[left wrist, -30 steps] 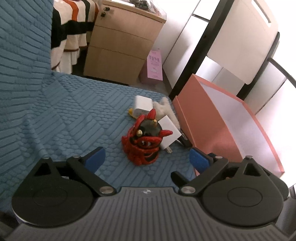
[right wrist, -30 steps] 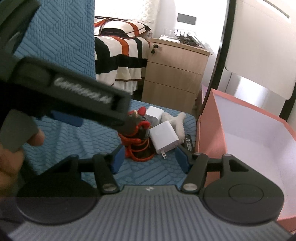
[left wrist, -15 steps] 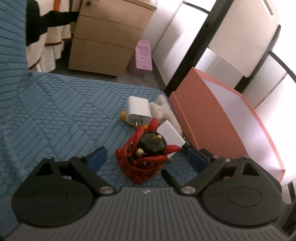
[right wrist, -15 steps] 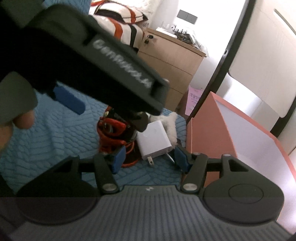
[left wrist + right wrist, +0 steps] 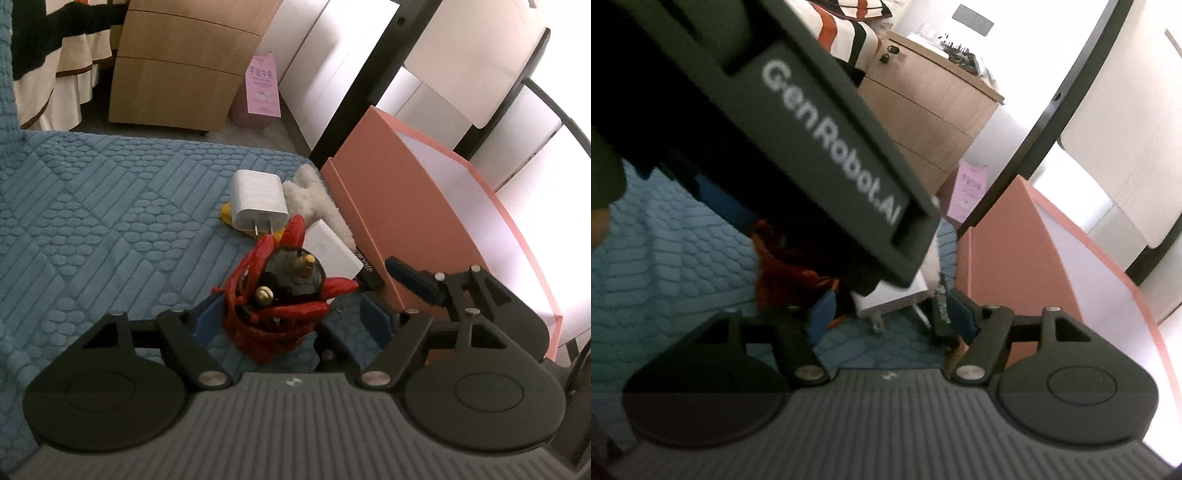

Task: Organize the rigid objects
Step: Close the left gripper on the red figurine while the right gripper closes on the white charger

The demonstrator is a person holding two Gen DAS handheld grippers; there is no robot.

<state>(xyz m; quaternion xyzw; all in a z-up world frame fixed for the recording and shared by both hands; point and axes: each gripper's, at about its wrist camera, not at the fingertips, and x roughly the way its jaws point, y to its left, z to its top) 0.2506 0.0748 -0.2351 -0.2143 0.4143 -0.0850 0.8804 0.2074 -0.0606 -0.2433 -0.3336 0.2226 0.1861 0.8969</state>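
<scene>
On blue quilt (image 5: 92,206), left gripper (image 5: 291,314) jaws closing around red figurine (image 5: 277,295), right gripper (image 5: 890,314) jaws opening beside white charger (image 5: 897,299).

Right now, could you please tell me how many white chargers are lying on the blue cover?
2. One white charger lies further back, prongs toward the camera, beside the fluffy white toy. The other white charger lies behind the red figurine, beside the pink box. More may be hidden.

Daylight glares at right, washing out detail; edges bow; right wrist view's left seems dim, blurred.
</scene>
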